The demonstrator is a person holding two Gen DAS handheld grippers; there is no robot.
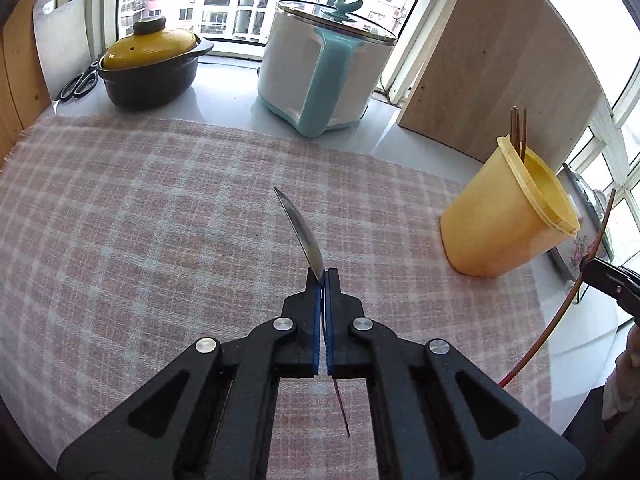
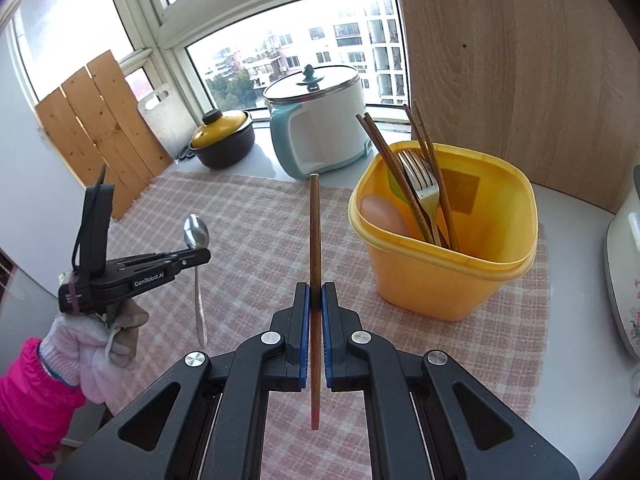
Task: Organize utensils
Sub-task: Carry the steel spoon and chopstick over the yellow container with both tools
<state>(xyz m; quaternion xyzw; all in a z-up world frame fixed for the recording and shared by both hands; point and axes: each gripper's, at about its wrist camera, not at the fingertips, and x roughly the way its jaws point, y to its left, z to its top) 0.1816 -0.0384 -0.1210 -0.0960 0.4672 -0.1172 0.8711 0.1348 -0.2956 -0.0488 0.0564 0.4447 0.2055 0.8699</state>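
Spoon [image 2: 196,236] clamped in our left gripper [image 1: 324,276], chopstick [image 2: 315,240] pinched in our right gripper [image 2: 315,292], yellow holder [image 2: 440,280] nearby.

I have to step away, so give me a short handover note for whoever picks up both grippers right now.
Left gripper: shut on a metal spoon, lifted off the checked cloth.
Right gripper: shut on one wooden chopstick.
Yellow bin: upright on the cloth, already holding chopsticks, a fork and other utensils.
Left to do: drop the spoon and chopstick into the bin. No other loose utensils visible on the cloth.
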